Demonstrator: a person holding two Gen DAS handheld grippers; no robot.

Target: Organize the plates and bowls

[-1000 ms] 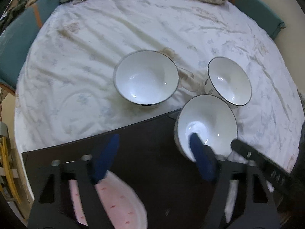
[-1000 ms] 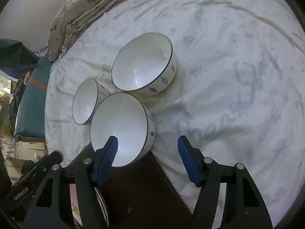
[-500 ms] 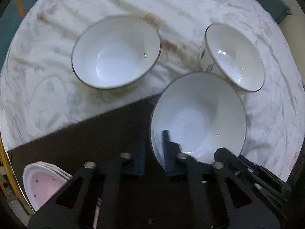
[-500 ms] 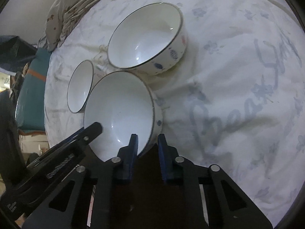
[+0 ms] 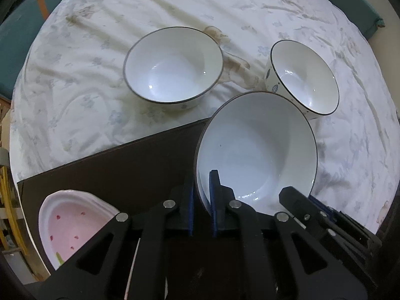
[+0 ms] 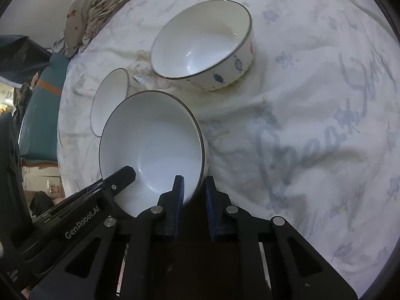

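Note:
A wide white bowl point(image 5: 257, 147) with a dark rim is tilted up at the edge of a dark board point(image 5: 130, 165). My left gripper point(image 5: 201, 190) is shut on its near rim. My right gripper point(image 6: 193, 190) is shut on the same bowl point(image 6: 152, 137) at another part of the rim. The right gripper's body also shows in the left wrist view point(image 5: 315, 212). A large white bowl point(image 5: 173, 66) and a smaller one point(image 5: 305, 76) stand on the white cloth point(image 5: 75, 87) behind.
Pink-and-white plates point(image 5: 72, 222) lie stacked on the dark board at the lower left. The large bowl point(image 6: 202, 42) and the small bowl point(image 6: 110, 105) sit close behind the held one. Rumpled bedding point(image 6: 100, 2) and a teal cushion point(image 6: 40, 115) border the cloth.
Both grippers went from wide open to shut on the wide bowl's rim. The bowl has tipped up and now sits closer to both cameras.

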